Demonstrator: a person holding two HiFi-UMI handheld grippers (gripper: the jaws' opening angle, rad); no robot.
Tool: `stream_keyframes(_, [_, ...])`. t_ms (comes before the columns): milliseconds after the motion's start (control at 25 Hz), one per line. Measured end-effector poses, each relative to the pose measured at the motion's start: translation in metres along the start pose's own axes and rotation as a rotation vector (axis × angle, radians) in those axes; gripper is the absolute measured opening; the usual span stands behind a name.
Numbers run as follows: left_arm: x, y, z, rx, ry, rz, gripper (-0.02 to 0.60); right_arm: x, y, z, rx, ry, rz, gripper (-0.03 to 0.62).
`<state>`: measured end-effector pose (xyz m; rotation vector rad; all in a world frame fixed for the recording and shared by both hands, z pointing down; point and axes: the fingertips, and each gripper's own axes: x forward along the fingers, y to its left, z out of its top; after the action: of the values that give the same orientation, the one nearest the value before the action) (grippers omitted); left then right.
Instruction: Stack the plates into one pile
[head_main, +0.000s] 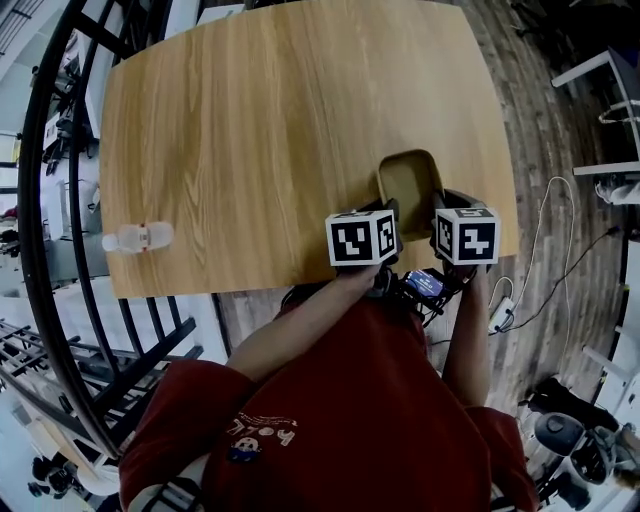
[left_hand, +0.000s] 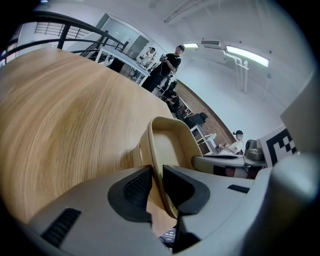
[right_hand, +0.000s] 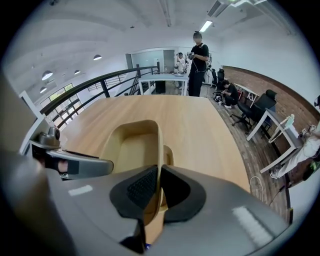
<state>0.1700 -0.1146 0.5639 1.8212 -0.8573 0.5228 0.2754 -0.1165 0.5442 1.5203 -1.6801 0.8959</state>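
Note:
A tan rectangular plate (head_main: 408, 180) with raised sides sits at the near right edge of the wooden table (head_main: 270, 130). My left gripper (head_main: 388, 214) is shut on the plate's left rim, which passes between the dark pads (left_hand: 137, 187) in the left gripper view. My right gripper (head_main: 442, 204) is shut on the right rim. The plate (right_hand: 131, 148) fills the middle of the right gripper view, with the thin rim (right_hand: 159, 150) between the jaws. A second tan edge (right_hand: 168, 155) shows just outside that rim. Whether it is another plate I cannot tell.
A clear water bottle (head_main: 138, 238) lies at the table's near left edge. A black railing (head_main: 45, 200) curves along the left side. White cables (head_main: 530, 270) lie on the floor at the right. People (right_hand: 199, 55) and desks are beyond the far end.

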Motion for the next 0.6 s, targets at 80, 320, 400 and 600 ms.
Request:
stream_keyframes(80, [0.002,-0.004,-0.001,-0.009,-0.002,0.012,0.072,0.000,-0.005,-0.001,-0.015,0.004,0.017,0.034])
stream_keyframes(320, [0.017,-0.006,-0.014,-0.023,-0.004,0.078,0.072,0.015,-0.018,-0.015,-0.003,0.021,0.082,0.034])
stream_keyframes(400, [0.019,-0.005,-0.018,-0.025,-0.005,0.093,0.072,0.018,-0.019,-0.018,-0.007,0.021,0.094,0.034])
stream_keyframes(600, [0.023,-0.010,-0.015,-0.007,-0.017,0.107,0.074,0.022,-0.026,-0.022,-0.005,0.025,0.109,0.034])
